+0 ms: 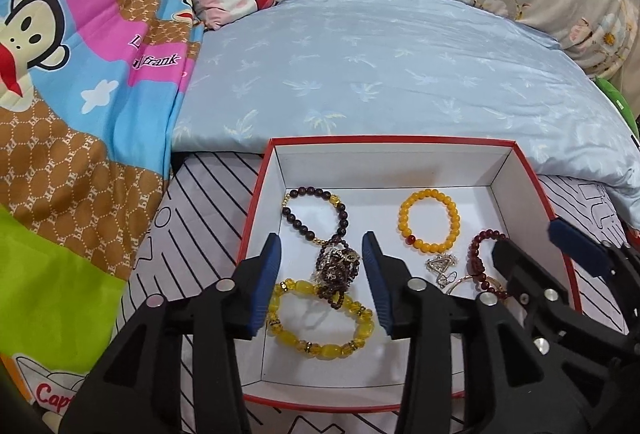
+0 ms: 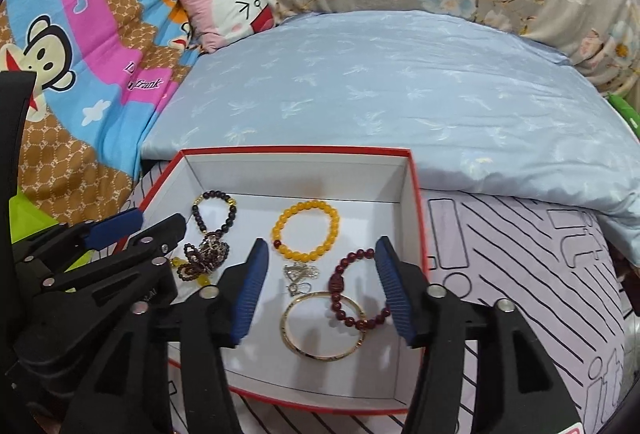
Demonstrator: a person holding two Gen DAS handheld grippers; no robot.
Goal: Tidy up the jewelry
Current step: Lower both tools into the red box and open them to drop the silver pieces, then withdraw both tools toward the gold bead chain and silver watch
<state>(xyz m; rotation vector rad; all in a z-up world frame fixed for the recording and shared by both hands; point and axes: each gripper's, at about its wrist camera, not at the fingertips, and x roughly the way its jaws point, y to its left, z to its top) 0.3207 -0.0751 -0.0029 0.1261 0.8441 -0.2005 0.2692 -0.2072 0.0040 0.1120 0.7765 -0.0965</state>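
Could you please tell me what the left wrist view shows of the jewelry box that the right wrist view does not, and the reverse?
Only the left wrist view shows the whole chunky yellow glass-bead bracelet between the open left gripper.

Only the right wrist view shows the thin gold bangle whole, between the open right gripper.

Both show the red-rimmed white cardboard box and the round orange bead bracelet.
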